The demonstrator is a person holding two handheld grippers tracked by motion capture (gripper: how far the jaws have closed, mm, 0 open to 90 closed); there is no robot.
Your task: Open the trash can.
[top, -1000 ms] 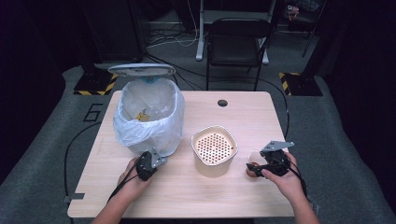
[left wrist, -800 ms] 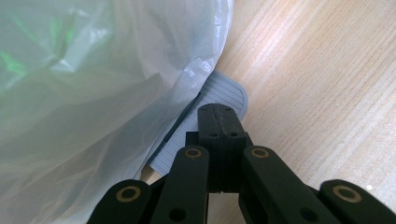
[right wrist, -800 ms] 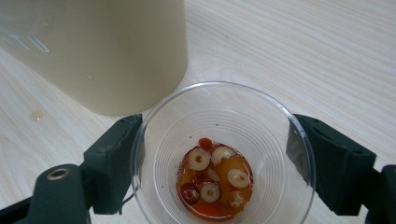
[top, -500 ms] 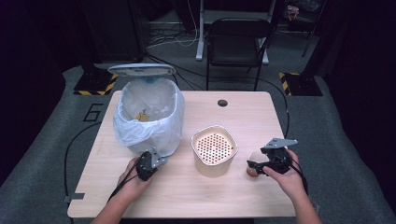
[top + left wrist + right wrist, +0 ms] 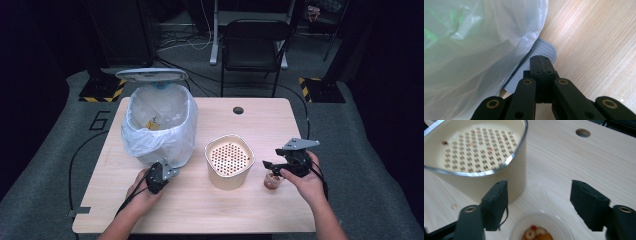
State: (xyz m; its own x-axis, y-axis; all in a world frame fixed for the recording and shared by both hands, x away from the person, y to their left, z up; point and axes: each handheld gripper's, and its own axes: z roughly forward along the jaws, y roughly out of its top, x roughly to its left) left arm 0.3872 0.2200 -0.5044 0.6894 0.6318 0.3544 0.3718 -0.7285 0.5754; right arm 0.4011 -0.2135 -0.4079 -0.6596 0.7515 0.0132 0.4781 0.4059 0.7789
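A small clear plastic cup [image 5: 272, 181] holding reddish and orange food pieces stands on the wooden counter [image 5: 235, 210], just right of a cream container [image 5: 229, 161] with a perforated insert. In the right gripper view, the cup [image 5: 541, 228] sits low between the two black jaws, which stand wide apart on either side of it without touching it; the cream container [image 5: 479, 157] rises at the upper left, with a metal rim around its top. The right claw [image 5: 272, 167], released, hovers directly over the cup, held by the person's right hand [image 5: 305, 180]; a grey three-cornered plate [image 5: 299, 144] sits on top of it.

At the left of the counter stands a bin lined with a translucent white bag [image 5: 159, 125], its lid [image 5: 151, 75] raised at the far side. The left claw [image 5: 167, 167], held in the left hand [image 5: 142, 192], lies at the near base of the bin. In the left gripper view its jaws are clenched together with nothing between them, above a grey ribbed pedal [image 5: 541, 51] projecting from under the bag [image 5: 474, 50].

A round hole [image 5: 238, 110] lies in the far part of the counter. Beyond the counter stands a black chair [image 5: 255, 45].
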